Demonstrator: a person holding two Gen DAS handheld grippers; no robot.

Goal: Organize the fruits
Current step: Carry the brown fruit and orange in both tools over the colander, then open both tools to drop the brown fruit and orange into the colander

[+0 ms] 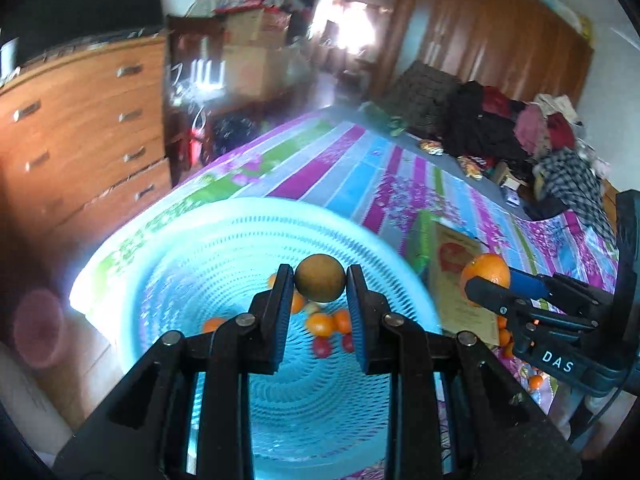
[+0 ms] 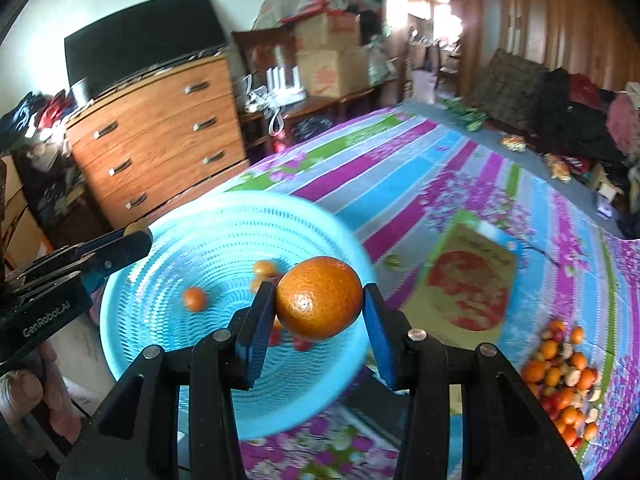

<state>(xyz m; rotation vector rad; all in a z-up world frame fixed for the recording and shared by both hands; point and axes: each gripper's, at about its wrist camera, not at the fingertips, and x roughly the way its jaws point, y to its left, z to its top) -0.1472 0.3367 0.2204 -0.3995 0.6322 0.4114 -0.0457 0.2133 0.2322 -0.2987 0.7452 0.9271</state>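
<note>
Blue basket (image 1: 168,240) at bed edge | left gripper (image 1: 320,284) jaws clamp brown fruit (image 1: 320,278) | right gripper (image 2: 320,300) jaws clamp orange (image 2: 318,298)

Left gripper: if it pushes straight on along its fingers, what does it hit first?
Likely the slotted blue plastic basket. The left gripper, holding a round brown fruit, points into its bowl; depth is unclear.

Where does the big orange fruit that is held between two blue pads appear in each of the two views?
Left wrist view: the round orange fruit is at the right, in the right gripper.
Right wrist view: it is at the centre, between the blue pads.
Shared landmark: the light blue round plastic basket.
</note>
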